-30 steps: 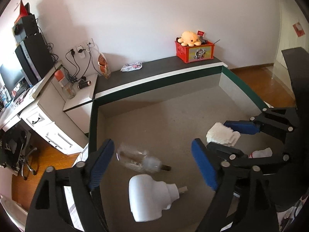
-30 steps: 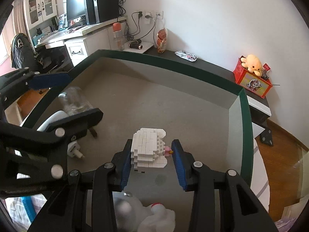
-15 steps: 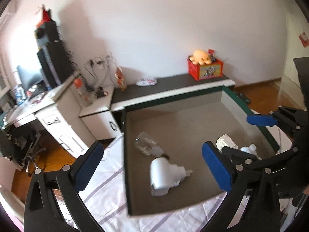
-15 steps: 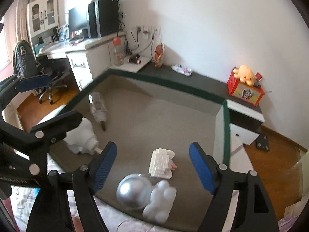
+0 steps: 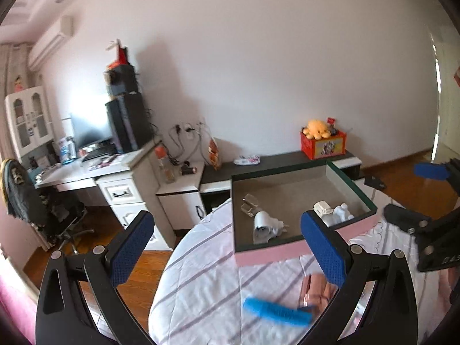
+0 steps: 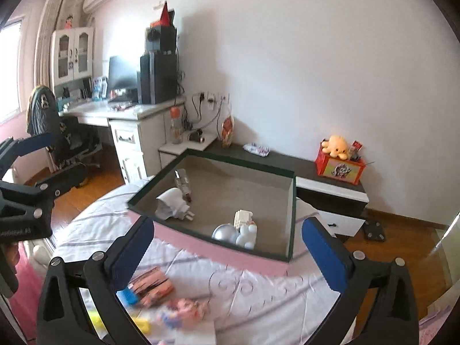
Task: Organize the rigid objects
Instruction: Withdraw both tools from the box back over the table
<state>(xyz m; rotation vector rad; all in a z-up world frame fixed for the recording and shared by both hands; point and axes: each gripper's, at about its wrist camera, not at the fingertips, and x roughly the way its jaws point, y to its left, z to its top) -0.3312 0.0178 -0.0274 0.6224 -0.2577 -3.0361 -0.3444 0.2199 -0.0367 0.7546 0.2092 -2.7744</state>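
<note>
Both grippers are held above the bed, away from the box (image 6: 290, 215), and each one is spread wide with nothing between its blue pads. The right gripper (image 6: 227, 247) has just been opening its jaws, and the left gripper (image 5: 227, 244) also opened in this last moment.

The box has a green rim and a pink front wall and stands on the white striped bedsheet (image 5: 201, 273). Inside it, on the left part of the grey floor, lie a clear plastic bottle (image 6: 182, 184) and, just beside it, a white plug adapter (image 6: 172, 204). In the right front part stands a white brick toy (image 6: 243, 218), touching a white figure with a silver round helmet (image 6: 235, 234). All four things are well ahead of the fingertips.

Nearer to the grippers, on the sheet in front of the box, lie a blue ridged thing (image 5: 276, 313) and a reddish packet (image 6: 152, 286), both blurred. Some pink and yellow things beside them are too blurred to tell.
</note>
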